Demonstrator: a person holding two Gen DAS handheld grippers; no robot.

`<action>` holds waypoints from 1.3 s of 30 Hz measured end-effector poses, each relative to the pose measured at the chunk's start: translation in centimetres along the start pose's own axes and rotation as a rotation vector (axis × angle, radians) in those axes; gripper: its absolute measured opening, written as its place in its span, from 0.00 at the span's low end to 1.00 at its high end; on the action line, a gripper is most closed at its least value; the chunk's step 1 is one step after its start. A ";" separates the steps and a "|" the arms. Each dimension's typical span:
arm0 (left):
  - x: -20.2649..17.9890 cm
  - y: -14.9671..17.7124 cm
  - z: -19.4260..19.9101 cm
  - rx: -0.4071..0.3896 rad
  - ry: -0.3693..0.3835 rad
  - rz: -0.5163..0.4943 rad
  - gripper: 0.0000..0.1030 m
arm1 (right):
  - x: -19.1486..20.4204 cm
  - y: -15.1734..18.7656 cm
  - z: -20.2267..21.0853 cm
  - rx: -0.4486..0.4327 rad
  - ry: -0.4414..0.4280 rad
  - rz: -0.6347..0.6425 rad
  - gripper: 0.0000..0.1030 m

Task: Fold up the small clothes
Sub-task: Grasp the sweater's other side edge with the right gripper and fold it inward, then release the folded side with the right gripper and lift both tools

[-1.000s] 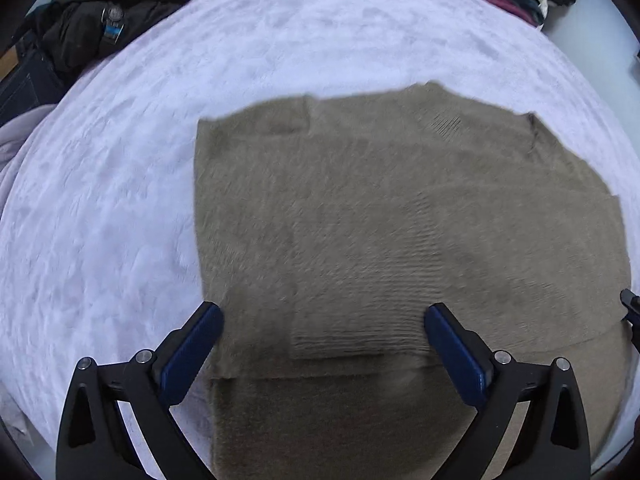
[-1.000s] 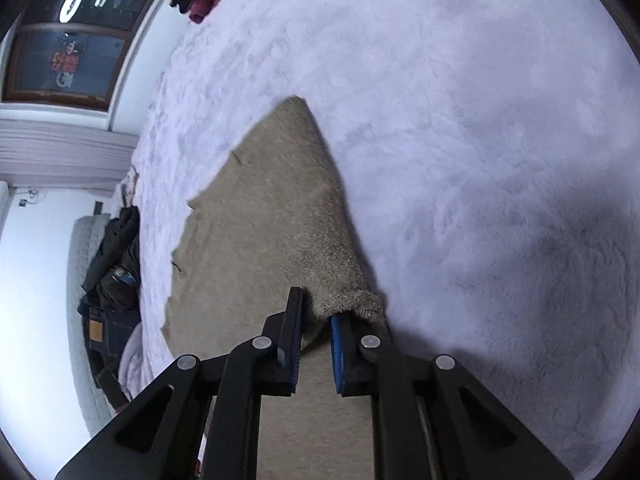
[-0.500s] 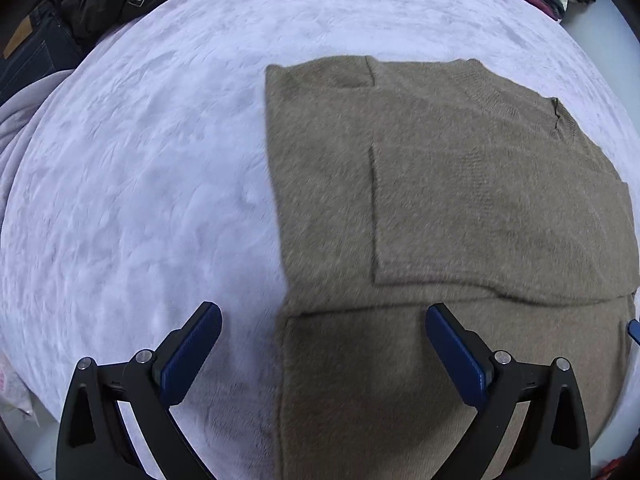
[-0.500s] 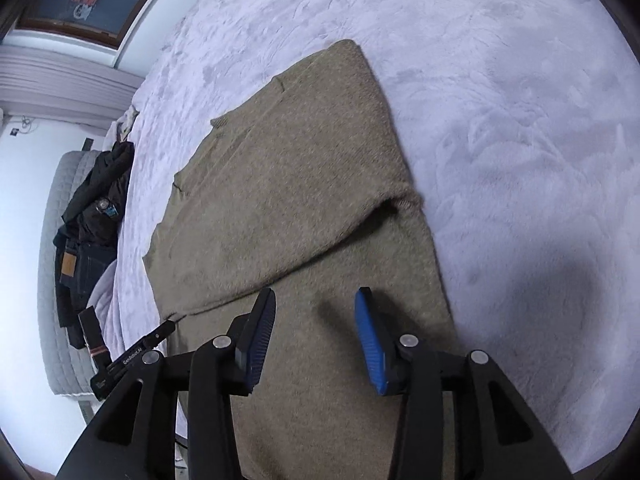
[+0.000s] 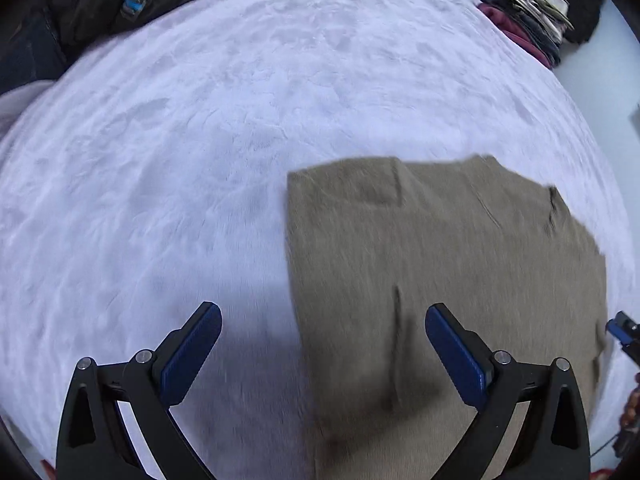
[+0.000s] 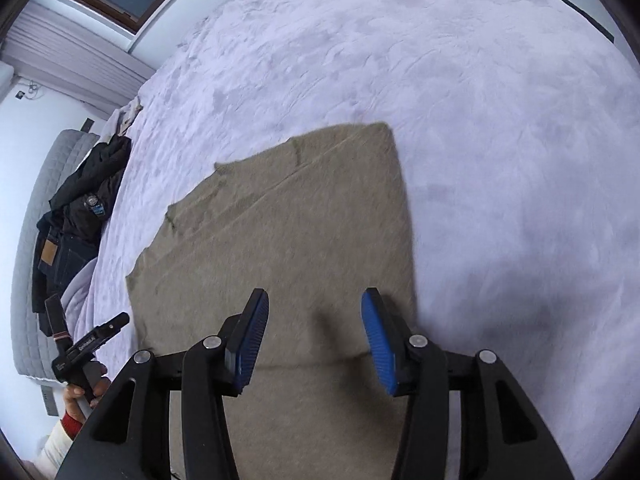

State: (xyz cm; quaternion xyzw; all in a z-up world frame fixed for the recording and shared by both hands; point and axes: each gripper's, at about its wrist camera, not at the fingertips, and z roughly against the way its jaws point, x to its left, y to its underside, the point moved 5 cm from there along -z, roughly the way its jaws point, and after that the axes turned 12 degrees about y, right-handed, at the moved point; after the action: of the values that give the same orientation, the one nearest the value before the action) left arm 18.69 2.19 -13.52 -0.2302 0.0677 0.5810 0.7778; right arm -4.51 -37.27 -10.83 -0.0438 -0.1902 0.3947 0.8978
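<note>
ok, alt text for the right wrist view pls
The right gripper, jaws open and holding nothing, hovers over a partly folded tan knit sweater lying flat on a pale lavender plush blanket. Dark clothes are piled at the far left edge, and the left gripper shows at lower left.

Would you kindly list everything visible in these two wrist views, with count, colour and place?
Knitted olive-brown sweater: one, olive-brown, lying flat and partly folded on the bed.
Fuzzy lilac blanket: one, pale lilac, covering the bed.
Dark clothes heap: one, black and navy, far left bed edge.
Stacked folded garments: one pile, maroon and dark, far right corner.
Quilted grey headboard: one, grey, left side.
Left tongs: one, black with blue pads, open, straddling the sweater's left edge.
Right tongs: one, black with blue pads, open above the sweater, just been opening, nothing between.
</note>
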 end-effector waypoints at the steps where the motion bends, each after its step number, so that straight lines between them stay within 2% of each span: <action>1: 0.7 -0.7 -0.6 0.010 0.029 0.010 1.00 | -0.7 -1.1 -0.5 0.000 0.001 -0.015 0.51; 4: 1.0 -1.6 -1.9 0.040 0.104 0.006 1.00 | -2.9 -4.1 -2.0 -0.008 -0.034 -0.089 0.51; 7: 1.0 -2.4 -2.5 0.033 0.121 0.000 0.99 | -4.2 -5.6 -3.9 0.023 -0.111 -0.171 0.51; 9: 1.2 -2.7 -2.6 0.021 0.137 0.020 0.95 | -4.7 -5.7 -5.2 0.059 -0.148 -0.206 0.49; 11: 1.2 -2.9 -2.6 0.016 0.124 0.022 0.58 | -4.6 -5.9 -5.5 0.081 -0.179 -0.211 0.18; 12: 1.3 -3.1 -2.5 0.010 0.121 0.024 0.50 | -4.3 -5.9 -5.3 0.084 -0.204 -0.207 0.13; 13: 1.6 -3.2 -2.3 0.002 0.133 0.030 0.36 | -4.0 -6.0 -4.8 0.072 -0.223 -0.197 0.12; 14: 2.0 -3.4 -2.2 -0.003 0.141 0.039 0.30 | -3.7 -6.1 -4.3 0.061 -0.233 -0.184 0.12; 17: 3.7 -3.7 -2.3 -0.029 0.140 0.086 0.30 | -4.3 -5.9 -4.6 0.064 -0.186 -0.163 0.12; 18: 4.1 -3.6 -2.3 -0.033 0.154 0.104 0.30 | -5.0 -5.7 -5.4 0.076 -0.150 -0.170 0.13; 19: 4.2 -3.5 -2.2 -0.036 0.154 0.113 0.30 | -5.4 -5.5 -6.0 0.085 -0.149 -0.181 0.13; 21: 3.9 -3.5 -1.7 -0.040 0.108 0.100 0.33 | -5.6 -5.4 -6.4 0.075 -0.148 -0.200 0.13; 22: 3.8 -3.3 -1.3 -0.042 0.071 0.084 0.39 | -5.5 -5.4 -6.2 0.064 -0.145 -0.200 0.17; 23: 3.6 -3.2 -0.8 -0.050 0.027 0.068 0.50 | -5.2 -5.3 -5.8 0.057 -0.139 -0.195 0.19; 25: 3.3 -2.6 0.5 -0.065 -0.069 0.032 0.61 | -4.9 -5.2 -5.3 0.059 -0.124 -0.182 0.23; 27: 2.9 -1.7 1.6 -0.063 -0.126 0.005 0.69 | -4.6 -5.0 -4.3 0.051 -0.095 -0.164 0.30; 28: 2.6 -1.1 2.1 -0.062 -0.151 -0.005 0.76 | -4.5 -4.8 -3.6 0.040 -0.086 -0.157 0.37; 29: 2.3 -0.6 2.6 -0.061 -0.169 -0.015 0.77 | -4.4 -4.6 -2.9 0.031 -0.084 -0.157 0.44; 30: 1.9 0.1 3.0 -0.058 -0.184 -0.026 0.77 | -4.3 -4.3 -2.1 0.021 -0.083 -0.160 0.45; 33: 0.8 2.0 3.9 -0.030 -0.174 -0.039 0.78 | -3.6 -2.9 -0.1 0.013 -0.081 -0.157 0.47; 34: 0.3 2.6 3.9 -0.014 -0.174 -0.042 0.81 | -3.0 -2.3 0.6 0.013 -0.078 -0.146 0.49; 35: -0.1 3.3 4.1 0.002 -0.179 -0.046 0.96 | -2.5 -1.8 1.1 0.015 -0.075 -0.134 0.53; 36: -0.8 3.6 4.1 0.009 -0.181 -0.050 1.00 | -1.8 -1.1 1.6 0.017 -0.069 -0.119 0.55; 39: -2.4 5.4 4.7 0.037 -0.165 -0.066 1.00 | 0.5 1.1 3.0 0.035 -0.061 -0.058 0.60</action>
State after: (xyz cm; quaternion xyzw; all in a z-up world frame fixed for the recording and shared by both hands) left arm 12.12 3.35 -10.04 -0.1693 0.0062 0.5708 0.8034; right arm -6.07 -36.34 -8.15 -0.0106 -0.2117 0.3728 0.9034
